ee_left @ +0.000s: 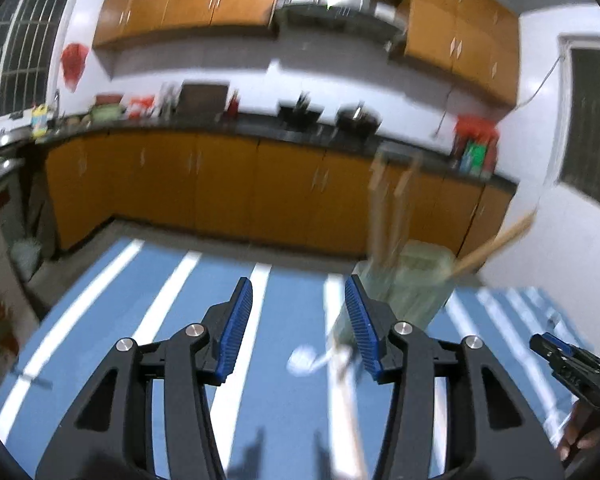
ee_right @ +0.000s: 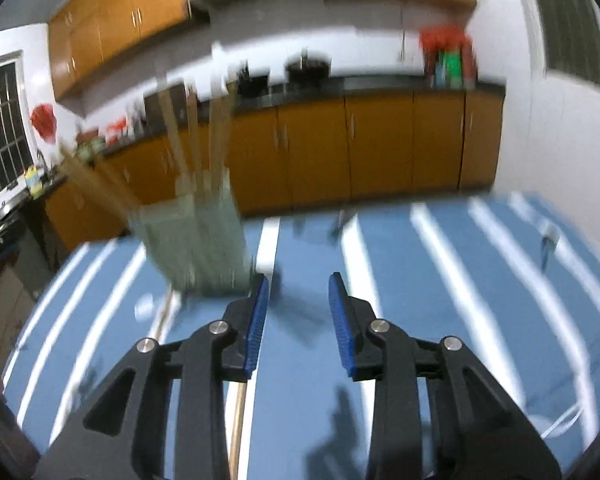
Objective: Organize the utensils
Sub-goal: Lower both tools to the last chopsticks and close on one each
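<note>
Both views motion-blurred.

Left gripper point(ee_left: 298, 304): jaws wide apart, nothing between the pads, held above the blue-and-white striped table point(ee_left: 180, 312).

Right gripper point(ee_right: 298, 300): jaws likewise spread, nothing held.

Holder point(ee_left: 404, 280): pale green, translucent, standing on the table ahead and to the right of the left gripper, partly behind its right finger. In the right wrist view it stands ahead-left, just beyond the left fingertip. Several wooden sticks point(ee_left: 392, 200) stand in it; one leans out to the right.

Loose utensil point(ee_left: 344, 384): long pale handle lying on the table below the left gripper, near its right finger. Type unclear through blur. Small white object point(ee_left: 302, 360) beside it, unidentifiable.
</note>
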`<state>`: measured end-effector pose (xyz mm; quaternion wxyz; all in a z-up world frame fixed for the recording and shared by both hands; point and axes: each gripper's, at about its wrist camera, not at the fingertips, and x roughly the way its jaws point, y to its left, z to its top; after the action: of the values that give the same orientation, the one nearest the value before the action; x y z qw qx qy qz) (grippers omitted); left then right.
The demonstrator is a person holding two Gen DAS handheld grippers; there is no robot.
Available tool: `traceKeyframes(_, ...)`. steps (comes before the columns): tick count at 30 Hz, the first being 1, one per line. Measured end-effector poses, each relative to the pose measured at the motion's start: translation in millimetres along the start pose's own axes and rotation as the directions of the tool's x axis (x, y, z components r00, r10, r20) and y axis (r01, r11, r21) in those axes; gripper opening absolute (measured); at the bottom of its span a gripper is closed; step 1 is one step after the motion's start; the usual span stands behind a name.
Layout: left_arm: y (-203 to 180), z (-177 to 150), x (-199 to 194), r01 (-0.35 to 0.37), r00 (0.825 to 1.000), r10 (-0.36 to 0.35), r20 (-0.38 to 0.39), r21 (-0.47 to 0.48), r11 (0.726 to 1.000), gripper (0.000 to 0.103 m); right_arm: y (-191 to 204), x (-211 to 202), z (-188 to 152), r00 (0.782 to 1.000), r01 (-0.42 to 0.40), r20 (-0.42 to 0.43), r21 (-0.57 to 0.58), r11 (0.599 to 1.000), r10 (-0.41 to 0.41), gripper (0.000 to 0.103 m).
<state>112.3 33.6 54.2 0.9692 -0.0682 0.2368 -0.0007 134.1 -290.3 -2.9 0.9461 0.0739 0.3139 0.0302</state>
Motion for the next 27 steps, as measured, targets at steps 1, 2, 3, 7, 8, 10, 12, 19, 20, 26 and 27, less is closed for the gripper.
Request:
traceKeyframes(1, 2, -15, 9, -0.009, 0.999, 0.009, -0.051, 0.001, 1.0, 0.049, 2, 9, -13, 0.999, -0.005, -0.041, -0.001, 1.0, 0.005, 0.032)
traceKeyframes(2, 4, -24, 15, -0.006, 0.996, 0.006, -0.086, -0.002, 1.0, 0.049, 6, 15, -21, 0.998, -0.012, -0.069, -0.005, 1.0, 0.011, 0.032)
traceKeyframes(3, 4, -34, 20, -0.001, 0.993, 0.001, -0.122, -0.004, 1.0, 0.049, 10, 23, -34, 0.994, -0.03, -0.11, -0.011, 0.999, 0.029, 0.032)
traceKeyframes(7, -2, -68, 39, 0.009, 0.973, -0.004, -0.231, 0.02, 1.0, 0.049, 31, 38, -68, 0.976, -0.089, -0.203, -0.032, 0.996, 0.081, 0.031)
traceKeyframes(8, -4, -74, 43, 0.015, 0.967, -0.008, -0.255, 0.025, 1.0, 0.049, 34, 40, -70, 0.974, -0.093, -0.211, -0.04, 0.995, 0.083, 0.031)
traceKeyframes(10, -6, -82, 48, 0.026, 0.958, -0.016, -0.285, 0.03, 0.999, 0.049, 43, 41, -79, 0.97, -0.102, -0.228, -0.055, 0.993, 0.087, 0.03)
traceKeyframes(12, -10, -91, 51, 0.035, 0.95, -0.023, -0.311, 0.035, 0.999, 0.049, 48, 45, -83, 0.967, -0.102, -0.242, -0.066, 0.993, 0.084, 0.027)
traceKeyframes(19, -21, -102, 55, 0.049, 0.939, -0.029, -0.341, 0.05, 0.998, 0.049, 53, 53, -87, 0.967, -0.055, -0.254, -0.118, 0.991, 0.024, 0.009)
traceKeyframes(20, -21, -103, 56, 0.051, 0.938, -0.031, -0.345, 0.049, 0.998, 0.049, 52, 54, -86, 0.967, -0.051, -0.253, -0.113, 0.992, 0.021, 0.009)
traceKeyframes(26, -28, -109, 58, 0.076, 0.928, -0.049, -0.369, 0.057, 0.995, 0.049, 34, 56, -80, 0.97, 0.017, -0.241, -0.066, 0.998, -0.032, 0.008)
traceKeyframes(27, -30, -110, 58, 0.08, 0.926, -0.051, -0.373, 0.061, 0.995, 0.049, 31, 56, -79, 0.97, 0.023, -0.239, -0.061, 0.998, -0.037, 0.008)
